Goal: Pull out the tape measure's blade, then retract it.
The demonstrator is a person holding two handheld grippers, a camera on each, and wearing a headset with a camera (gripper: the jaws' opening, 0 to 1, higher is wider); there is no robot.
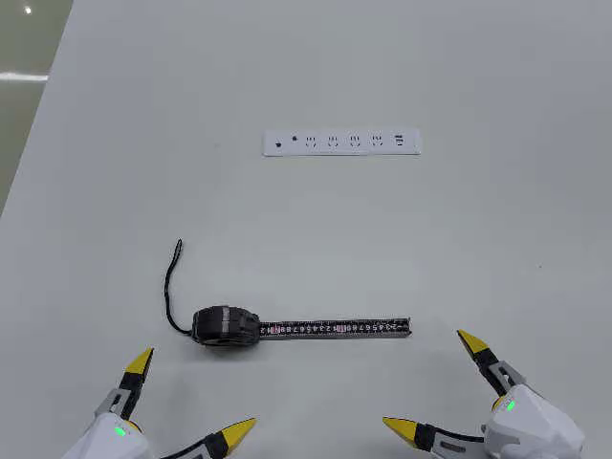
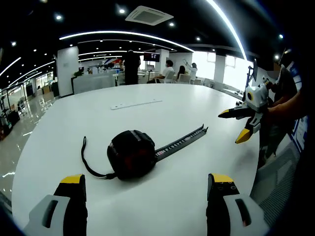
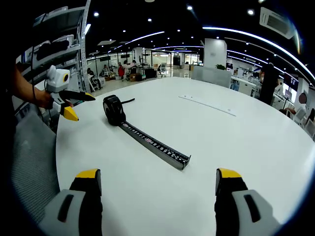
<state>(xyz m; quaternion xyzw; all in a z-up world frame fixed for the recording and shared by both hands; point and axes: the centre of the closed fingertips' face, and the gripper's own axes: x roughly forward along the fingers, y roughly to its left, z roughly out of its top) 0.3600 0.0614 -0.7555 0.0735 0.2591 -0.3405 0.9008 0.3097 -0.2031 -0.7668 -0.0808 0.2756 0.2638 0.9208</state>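
Two empty grippers, left gripper (image 1: 191, 392) and right gripper (image 1: 432, 382), jaws apart over white desk (image 1: 287, 76).
Open-plan office, ceiling strip lights (image 2: 123, 34); desk matte white; white power strip (image 1: 341, 142) far side; black tape measure (image 1: 227, 326) mid-desk between grippers, blade (image 1: 335, 328) out flat toward right gripper, numerals too small to read.

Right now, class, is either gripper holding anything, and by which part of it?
Nothing is held. The left gripper and the right gripper are open, apart from the tape measure lying on the table, blade out.
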